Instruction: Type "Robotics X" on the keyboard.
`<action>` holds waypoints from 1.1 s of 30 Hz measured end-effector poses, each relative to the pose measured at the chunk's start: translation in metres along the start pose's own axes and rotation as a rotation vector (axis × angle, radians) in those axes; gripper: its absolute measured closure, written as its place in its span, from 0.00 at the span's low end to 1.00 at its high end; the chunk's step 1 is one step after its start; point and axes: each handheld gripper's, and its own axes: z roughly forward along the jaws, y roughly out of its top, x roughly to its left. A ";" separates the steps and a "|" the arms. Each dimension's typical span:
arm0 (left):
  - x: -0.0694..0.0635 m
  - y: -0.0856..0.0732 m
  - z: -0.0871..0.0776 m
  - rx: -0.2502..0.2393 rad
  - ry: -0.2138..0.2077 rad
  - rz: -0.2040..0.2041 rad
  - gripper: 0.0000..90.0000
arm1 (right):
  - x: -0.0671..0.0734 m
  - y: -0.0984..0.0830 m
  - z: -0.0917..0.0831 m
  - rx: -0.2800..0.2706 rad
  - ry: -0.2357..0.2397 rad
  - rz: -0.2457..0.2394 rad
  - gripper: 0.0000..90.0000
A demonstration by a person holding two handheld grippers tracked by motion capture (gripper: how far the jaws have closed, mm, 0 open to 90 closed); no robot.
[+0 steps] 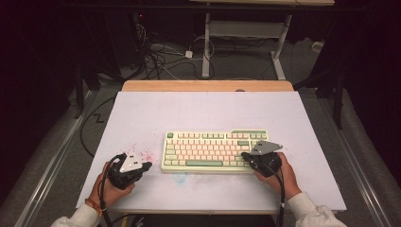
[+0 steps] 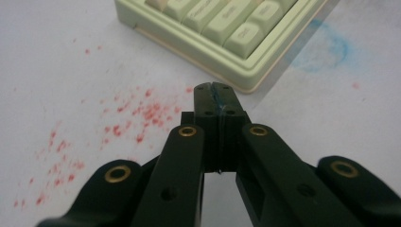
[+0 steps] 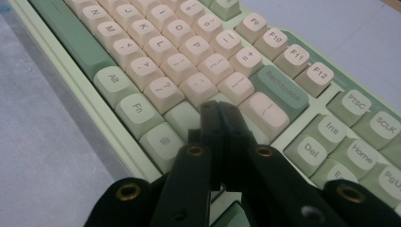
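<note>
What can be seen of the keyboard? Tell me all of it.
The keyboard is a compact mechanical board with a pale green plastic case, cream letter keys and green modifier keys, among them a darker Backspace and space bar. It lies flat on the white table, long side toward the person. The right gripper, fingers shut, has its tip over the keys at the right end, by the wide cream key below Backspace. The left gripper, also shut, stops short of its near left corner.

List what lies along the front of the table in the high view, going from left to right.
Left claw → red speckles on the white table top → keyboard → right claw, shut, at the keyboard's right end.
</note>
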 end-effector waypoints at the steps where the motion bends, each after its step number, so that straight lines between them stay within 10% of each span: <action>1: 0.000 0.008 0.002 -0.004 -0.004 0.011 0.98 | 0.000 0.000 0.000 0.000 0.000 -0.001 1.00; 33: -0.006 0.105 0.063 0.070 -0.049 0.141 0.97 | 0.004 -0.001 0.000 -0.005 -0.019 -0.023 1.00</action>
